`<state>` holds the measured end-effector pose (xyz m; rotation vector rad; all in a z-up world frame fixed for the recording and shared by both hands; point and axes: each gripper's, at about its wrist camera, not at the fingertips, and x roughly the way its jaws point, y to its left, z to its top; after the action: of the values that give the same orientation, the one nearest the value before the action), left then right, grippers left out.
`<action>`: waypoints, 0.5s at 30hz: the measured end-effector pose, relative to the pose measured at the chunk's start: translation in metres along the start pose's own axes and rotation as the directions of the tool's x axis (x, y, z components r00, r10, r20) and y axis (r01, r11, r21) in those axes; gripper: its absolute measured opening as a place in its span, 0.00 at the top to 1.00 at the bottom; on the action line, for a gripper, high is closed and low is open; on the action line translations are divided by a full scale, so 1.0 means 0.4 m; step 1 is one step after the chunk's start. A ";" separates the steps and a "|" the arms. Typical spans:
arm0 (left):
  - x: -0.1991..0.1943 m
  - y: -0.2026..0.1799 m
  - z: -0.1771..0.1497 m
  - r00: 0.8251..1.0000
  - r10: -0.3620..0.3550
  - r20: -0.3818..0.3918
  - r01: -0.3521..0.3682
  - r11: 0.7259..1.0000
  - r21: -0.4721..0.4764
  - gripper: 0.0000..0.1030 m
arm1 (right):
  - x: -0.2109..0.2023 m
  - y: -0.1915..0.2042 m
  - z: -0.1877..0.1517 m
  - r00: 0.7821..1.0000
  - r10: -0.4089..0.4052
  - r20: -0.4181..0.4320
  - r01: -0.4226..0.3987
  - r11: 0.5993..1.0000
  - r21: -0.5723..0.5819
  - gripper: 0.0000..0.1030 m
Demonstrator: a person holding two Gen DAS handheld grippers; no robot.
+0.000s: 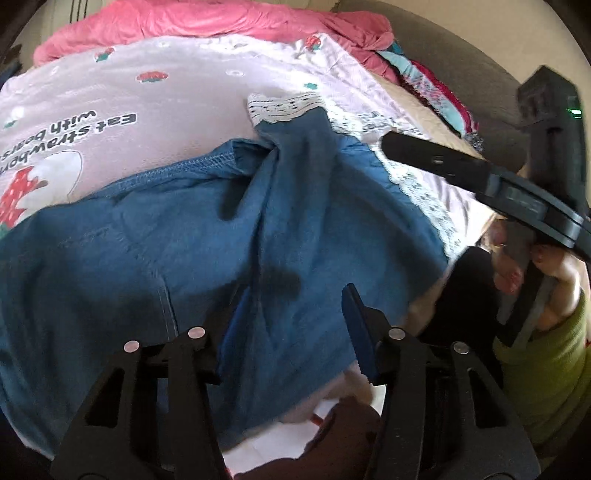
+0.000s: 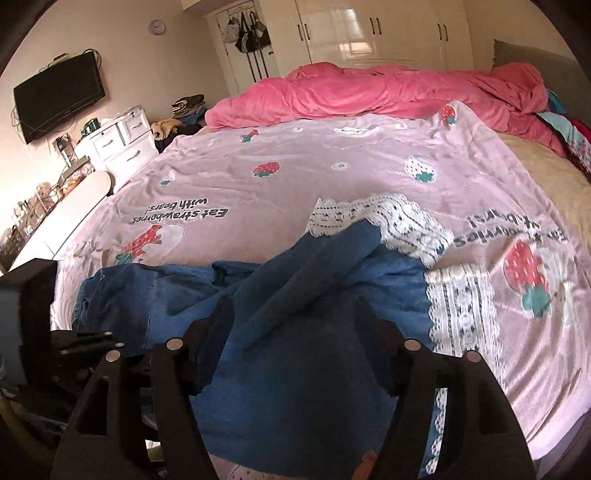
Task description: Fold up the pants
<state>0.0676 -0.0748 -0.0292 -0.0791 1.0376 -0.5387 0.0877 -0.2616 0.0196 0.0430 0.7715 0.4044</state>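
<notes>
Bedroom w/ pale walls; glossy white wardrobe (image 2: 369,33) ran along the far wall, daylight reflected in its doors; black TV (image 2: 59,99) hung on the left wall above a white drawer unit (image 2: 118,142); round clock (image 2: 156,26) sat high up; bed (image 2: 546,184) carried a pink strawberry-print sheet (image 2: 295,177) & rumpled pink duvet (image 2: 369,92); bags hung on a rack (image 2: 251,37).

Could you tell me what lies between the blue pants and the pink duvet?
Only the strawberry-print sheet lies between the pants and the duvet, clearest in the right wrist view.
</notes>
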 end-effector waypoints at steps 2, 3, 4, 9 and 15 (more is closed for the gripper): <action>0.020 0.012 0.023 1.000 0.014 -0.002 -0.014 1.000 -0.003 0.59 | 0.013 0.003 0.015 1.000 -0.013 -0.005 0.012 1.000 -0.012 0.37; 0.027 0.020 0.033 1.000 0.016 -0.003 -0.016 1.000 -0.016 0.59 | 0.020 0.005 0.022 1.000 -0.013 -0.007 0.013 1.000 -0.022 0.37; 0.031 0.025 0.039 1.000 0.007 0.000 -0.007 1.000 -0.024 0.59 | 0.031 0.008 0.032 1.000 -0.021 -0.010 0.020 0.999 -0.032 0.37; 0.059 0.031 0.048 0.996 -0.089 0.027 0.090 0.994 -0.056 0.79 | 0.098 0.017 0.073 0.998 -0.038 -0.047 0.035 0.997 -0.071 0.37; 0.077 0.040 0.031 0.975 -0.215 0.055 0.219 0.971 -0.091 0.96 | 0.229 0.024 0.145 0.988 -0.096 -0.125 0.081 0.989 -0.123 0.37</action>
<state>0.0962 -0.0774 -0.0523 -0.2921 1.0174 -0.6817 0.1829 -0.2124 0.0018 -0.1290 0.8739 0.3701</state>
